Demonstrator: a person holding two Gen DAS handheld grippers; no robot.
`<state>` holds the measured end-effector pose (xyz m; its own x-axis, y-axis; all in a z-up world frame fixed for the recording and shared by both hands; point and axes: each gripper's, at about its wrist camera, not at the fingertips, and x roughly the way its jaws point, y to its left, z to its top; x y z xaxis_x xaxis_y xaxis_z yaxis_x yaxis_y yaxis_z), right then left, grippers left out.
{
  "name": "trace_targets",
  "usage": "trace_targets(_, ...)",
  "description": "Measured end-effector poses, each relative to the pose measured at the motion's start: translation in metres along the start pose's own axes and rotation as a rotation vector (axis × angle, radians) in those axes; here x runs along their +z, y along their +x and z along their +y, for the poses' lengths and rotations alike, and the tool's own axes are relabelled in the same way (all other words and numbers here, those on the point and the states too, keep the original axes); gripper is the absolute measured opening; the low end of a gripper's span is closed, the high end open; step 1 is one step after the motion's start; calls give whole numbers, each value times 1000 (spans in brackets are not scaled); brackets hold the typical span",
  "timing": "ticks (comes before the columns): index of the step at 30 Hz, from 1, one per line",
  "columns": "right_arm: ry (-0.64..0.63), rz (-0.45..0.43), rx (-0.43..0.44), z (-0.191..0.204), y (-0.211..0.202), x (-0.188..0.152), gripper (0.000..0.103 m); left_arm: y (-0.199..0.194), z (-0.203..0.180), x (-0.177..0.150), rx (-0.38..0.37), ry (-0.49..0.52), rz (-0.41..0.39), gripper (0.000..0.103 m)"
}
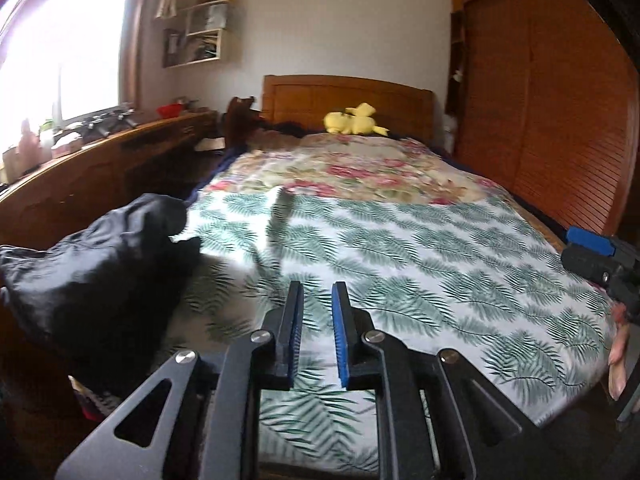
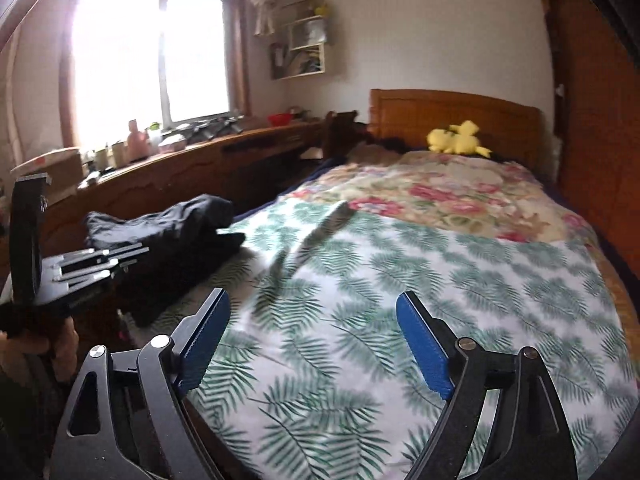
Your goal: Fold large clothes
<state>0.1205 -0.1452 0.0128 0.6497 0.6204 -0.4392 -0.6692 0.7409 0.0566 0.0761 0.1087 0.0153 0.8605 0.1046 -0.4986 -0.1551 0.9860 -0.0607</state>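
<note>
A crumpled black garment lies at the bed's left front corner; it also shows in the right wrist view. My left gripper hovers above the fern-print sheet to the right of the garment, its jaws a narrow gap apart and empty. My right gripper hovers over the sheet with jaws wide open and empty. The left gripper shows from the side in the right wrist view, in front of the garment. The right gripper's tip shows at the right edge of the left wrist view.
A floral quilt covers the bed's far half, with a yellow plush toy by the wooden headboard. A long wooden desk with clutter runs along the left under the window. A wooden wardrobe stands at the right.
</note>
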Motion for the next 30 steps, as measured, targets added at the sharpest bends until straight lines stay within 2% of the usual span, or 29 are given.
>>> trace_targets(4, 26, -39, -67, -16, -28, -7, 87, -10, -25, 1, -35, 26, -29, 13)
trace_targets(11, 88, -122, -205, -34, -86, -31, 87, -52, -76, -5, -78, 117, -91, 14)
trace_targets(16, 132, -140, -246, -46, -113, -50, 87, -71, -97, -13, -120, 134, -113, 15)
trace_targets(30, 144, -154, -276, -50, -137, -69, 87, -82, -111, -23, -130, 125, -116, 17)
